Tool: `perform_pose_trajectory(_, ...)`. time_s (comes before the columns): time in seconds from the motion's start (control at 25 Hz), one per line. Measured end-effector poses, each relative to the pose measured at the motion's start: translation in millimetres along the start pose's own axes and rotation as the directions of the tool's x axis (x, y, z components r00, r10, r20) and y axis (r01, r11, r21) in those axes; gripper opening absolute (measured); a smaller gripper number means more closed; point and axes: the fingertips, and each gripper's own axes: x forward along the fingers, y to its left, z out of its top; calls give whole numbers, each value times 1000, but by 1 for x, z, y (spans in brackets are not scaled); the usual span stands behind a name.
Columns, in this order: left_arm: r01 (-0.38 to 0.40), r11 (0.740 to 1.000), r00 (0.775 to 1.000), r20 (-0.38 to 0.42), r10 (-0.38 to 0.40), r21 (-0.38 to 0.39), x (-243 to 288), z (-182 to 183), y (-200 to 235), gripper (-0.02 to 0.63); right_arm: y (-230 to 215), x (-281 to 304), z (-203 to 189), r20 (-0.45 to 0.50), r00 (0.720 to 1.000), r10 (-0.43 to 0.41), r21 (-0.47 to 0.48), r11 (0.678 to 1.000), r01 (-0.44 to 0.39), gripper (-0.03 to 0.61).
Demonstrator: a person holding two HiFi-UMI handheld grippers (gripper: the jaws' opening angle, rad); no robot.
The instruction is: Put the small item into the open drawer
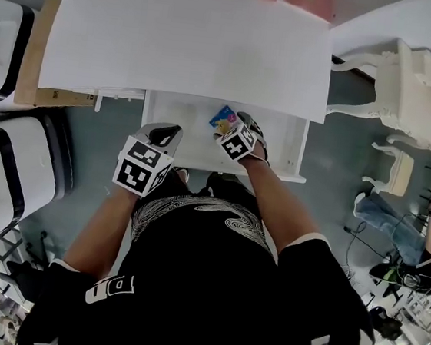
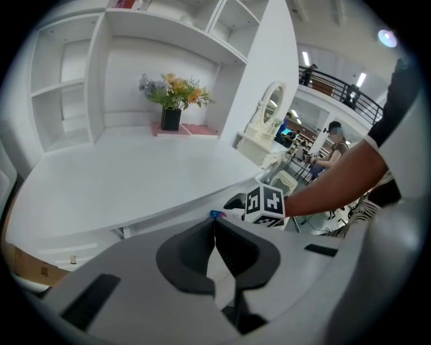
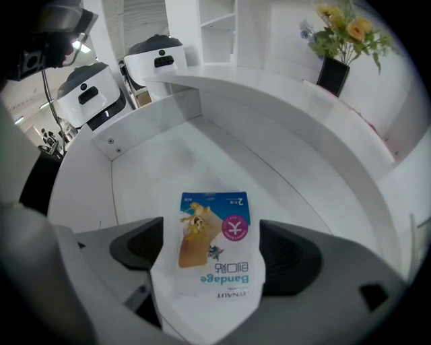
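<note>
Step in hand: delivery. Right gripper (image 3: 211,251) sits over the open drawer (image 1: 181,121), jaws pinching the bandage packet (image 3: 214,226) by its lower end. The printed end of the packet points forward over the white drawer floor. Packet looks to be above the drawer floor rather than resting on it; contact cannot be told for sure.

Left gripper (image 2: 215,230): jaws pressed together, nothing between them. In the head view it hangs just outside the drawer front, to the left of the right gripper, taking no part.

Next move, as I judge it: lower the packet a little, spread the right jaws so it drops flat inside the walls, then draw the gripper back without dragging it out. Thin, light packet; it may cling to a jaw pad or slide on release.

Count:
- bandage packet: one
- open drawer: one, under the white tabletop (image 1: 184,40)
- grippers: two
- vase of flowers (image 2: 172,101): one, at the back of the tabletop

Drawer shows nothing else inside it.
</note>
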Motion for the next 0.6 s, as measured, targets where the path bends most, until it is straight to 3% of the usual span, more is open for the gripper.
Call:
perform_pose_trajectory(0.32, 65, 996, 997, 35, -67, 63, -8, 16, -5, 15, 7, -64, 30, 171, 984, -52, 128, 991, 30, 422)
perform_pose_trajectory(0.44, 90, 991, 994, 49, -95, 95, -15, 24, -8, 15, 4, -98, 42, 257, 960, -110, 251, 967, 43, 314)
perform_pose_trajectory(0.6, 128, 984, 988, 64, -137, 126, -23, 31, -14, 15, -4, -142, 55, 349, 917, -193, 451, 892, 16, 172)
